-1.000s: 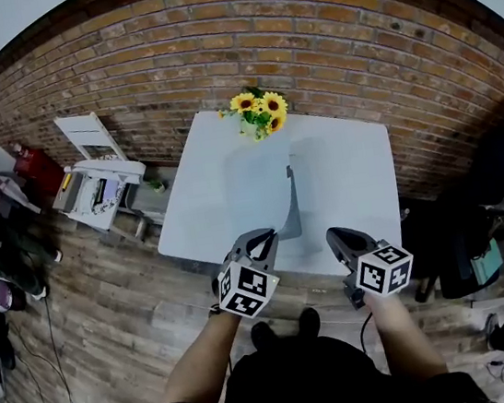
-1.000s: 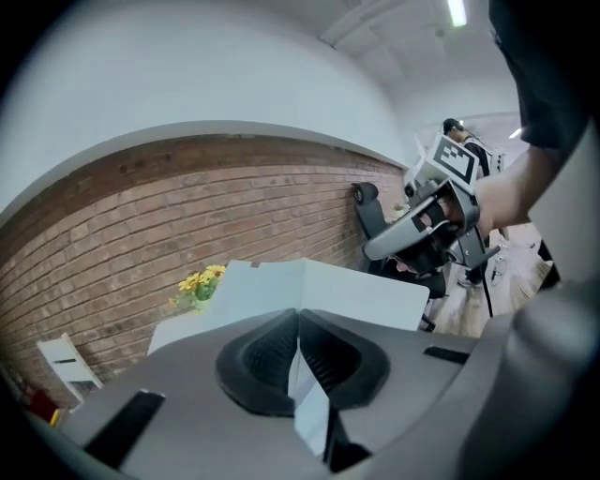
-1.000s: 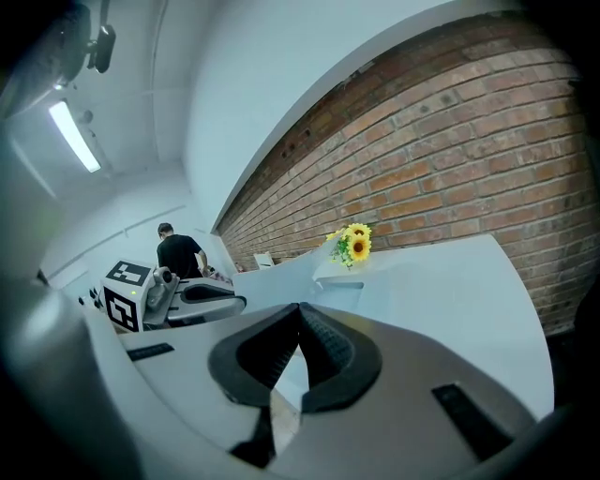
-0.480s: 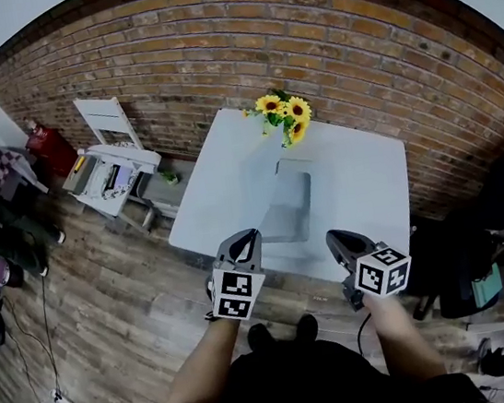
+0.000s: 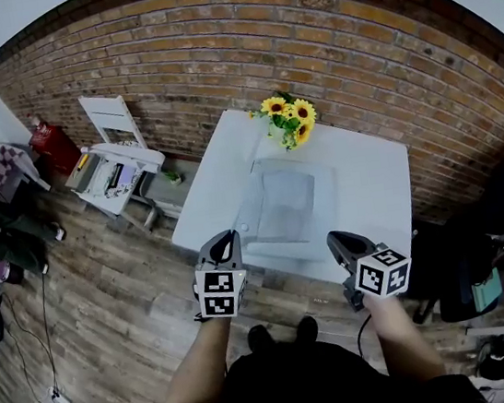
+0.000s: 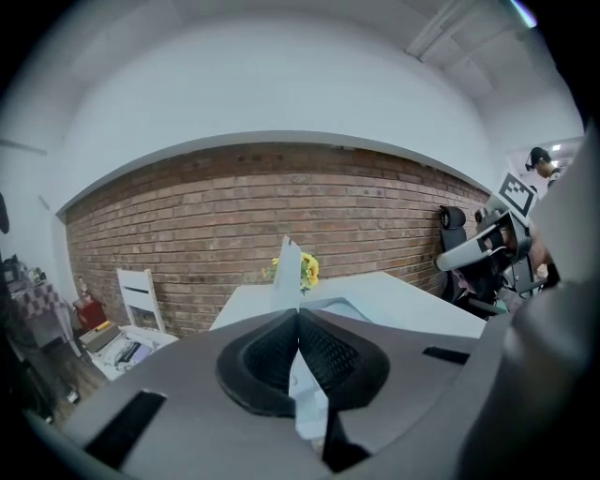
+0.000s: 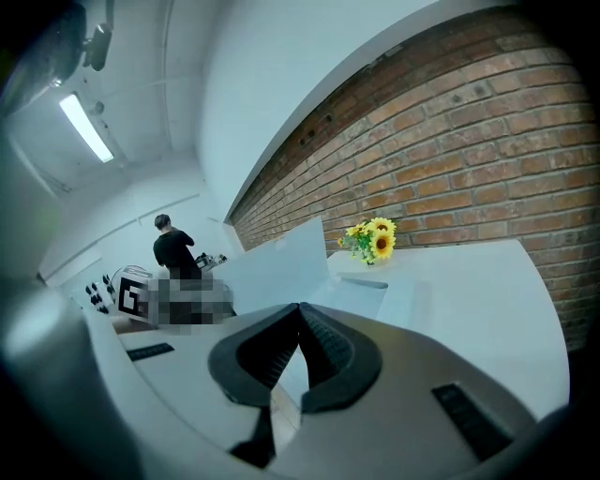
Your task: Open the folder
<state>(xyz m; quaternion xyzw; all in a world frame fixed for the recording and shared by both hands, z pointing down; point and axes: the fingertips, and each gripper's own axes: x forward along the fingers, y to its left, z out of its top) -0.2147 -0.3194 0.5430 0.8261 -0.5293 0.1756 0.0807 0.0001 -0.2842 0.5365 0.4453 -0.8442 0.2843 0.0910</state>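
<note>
Nearest in, the left gripper [image 5: 224, 239] is clamped tight, a thin edge of the folder's cover [image 6: 288, 266] pinched between its pads and standing edge-on above the jaws in the left gripper view. Over on the other side, the right gripper [image 5: 335, 239] sits at the near edge of the table [image 5: 374, 179], pads pressed together at the tips. I cannot tell whether anything is caught between them.

The folder [image 5: 282, 205] lies at the middle of the white table, just past both grippers. Its pale, see-through cover is lifted off the base and angled out to the left, the near corner in the left gripper's pinch. In the right gripper view that cover rises as a broad sheet on the left.

At the far edge of the table, sunflowers [image 5: 288, 117] stand against the brick wall [image 5: 212, 52].
</note>
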